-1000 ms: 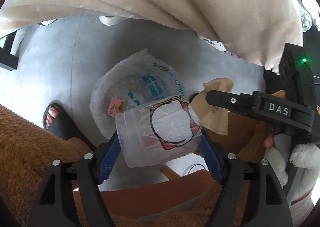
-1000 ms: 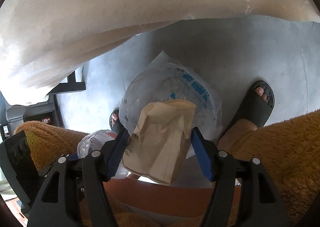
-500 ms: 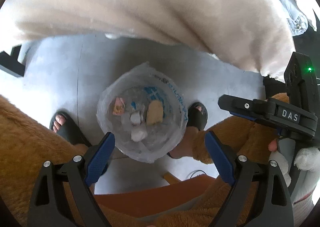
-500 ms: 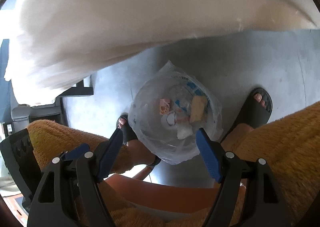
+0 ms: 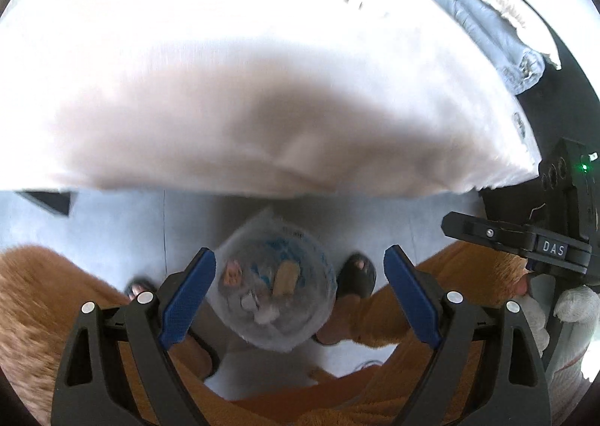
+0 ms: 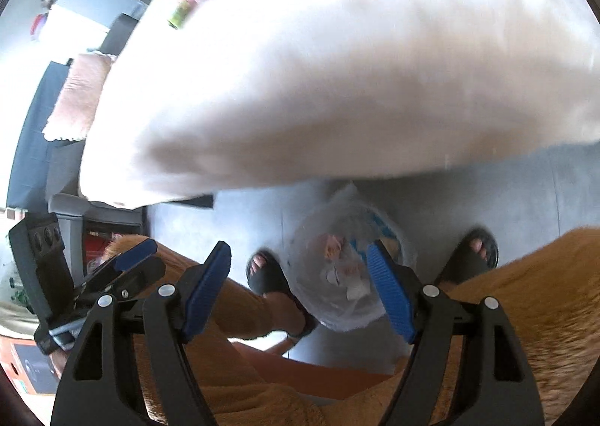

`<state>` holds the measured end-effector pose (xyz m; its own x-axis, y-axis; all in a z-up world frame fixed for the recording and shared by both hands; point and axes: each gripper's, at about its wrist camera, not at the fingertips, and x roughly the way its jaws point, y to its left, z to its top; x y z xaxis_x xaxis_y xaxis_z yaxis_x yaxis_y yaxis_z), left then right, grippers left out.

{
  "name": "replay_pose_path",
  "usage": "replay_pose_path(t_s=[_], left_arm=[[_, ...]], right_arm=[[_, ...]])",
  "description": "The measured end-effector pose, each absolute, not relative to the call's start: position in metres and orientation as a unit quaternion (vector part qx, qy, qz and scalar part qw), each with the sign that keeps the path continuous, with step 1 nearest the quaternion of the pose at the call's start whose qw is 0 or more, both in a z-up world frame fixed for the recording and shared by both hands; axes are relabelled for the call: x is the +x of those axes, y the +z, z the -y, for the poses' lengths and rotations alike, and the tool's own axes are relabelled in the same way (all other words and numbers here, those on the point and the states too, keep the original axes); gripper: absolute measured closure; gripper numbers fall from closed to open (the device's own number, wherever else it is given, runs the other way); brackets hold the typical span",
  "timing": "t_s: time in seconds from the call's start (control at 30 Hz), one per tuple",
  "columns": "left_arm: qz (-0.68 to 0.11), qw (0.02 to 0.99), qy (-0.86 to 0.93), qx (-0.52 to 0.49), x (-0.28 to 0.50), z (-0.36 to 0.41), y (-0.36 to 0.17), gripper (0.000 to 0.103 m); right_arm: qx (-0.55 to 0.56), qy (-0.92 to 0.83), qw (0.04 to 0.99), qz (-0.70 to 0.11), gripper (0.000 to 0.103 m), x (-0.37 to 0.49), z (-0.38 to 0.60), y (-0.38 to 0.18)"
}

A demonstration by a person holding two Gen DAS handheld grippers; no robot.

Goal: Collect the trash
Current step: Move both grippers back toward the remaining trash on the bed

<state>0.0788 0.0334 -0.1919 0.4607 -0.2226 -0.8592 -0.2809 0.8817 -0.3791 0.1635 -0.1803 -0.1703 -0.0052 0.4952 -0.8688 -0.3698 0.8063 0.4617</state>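
A clear plastic trash bag (image 5: 275, 287) stands open on the grey floor between the person's feet; it also shows in the right wrist view (image 6: 348, 268). Inside lie a tan paper bag (image 5: 285, 278), a pink scrap (image 5: 232, 271) and pale crumpled trash. My left gripper (image 5: 300, 294) is open and empty, high above the bag. My right gripper (image 6: 298, 294) is open and empty, above the bag's left side. The right gripper's body shows at the right of the left wrist view (image 5: 525, 242), the left gripper's at the left of the right wrist view (image 6: 123, 268).
A white cloth-covered table edge (image 5: 262, 107) fills the upper view, with small items (image 6: 183, 9) on top, blurred. The person's orange fleece legs (image 5: 45, 294) and black sandals (image 5: 358, 276) flank the bag. An orange stool seat (image 6: 300, 369) is below. A grey jacket (image 5: 498, 36) lies far right.
A second ago the left gripper held a clear plastic cup and the right a tan paper bag. Both opened and dropped them into the bag. Both grippers have since risen.
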Motion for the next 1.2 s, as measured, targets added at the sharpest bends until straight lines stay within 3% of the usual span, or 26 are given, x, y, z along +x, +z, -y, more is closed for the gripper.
replay_pose_path(t_s=[0.27,0.67,1.2], left_arm=[[-0.474,0.857,0.007,-0.201,0.103,-0.043,-0.129,0.014],[-0.42,0.898,0.026,-0.128,0.155,-0.089,-0.068,0.014],[-0.439,0.883,0.029,-0.164,0.241,-0.145,-0.106,0.014]], right_arm=[[0.041,0.329,0.757,-0.563,0.028,0.19,0.178,-0.103],[0.025,0.342,0.788,-0.511,0.028,0.251,0.137,-0.071],[-0.011,0.329,0.788,-0.521,0.028,0.356,0.073,-0.092]])
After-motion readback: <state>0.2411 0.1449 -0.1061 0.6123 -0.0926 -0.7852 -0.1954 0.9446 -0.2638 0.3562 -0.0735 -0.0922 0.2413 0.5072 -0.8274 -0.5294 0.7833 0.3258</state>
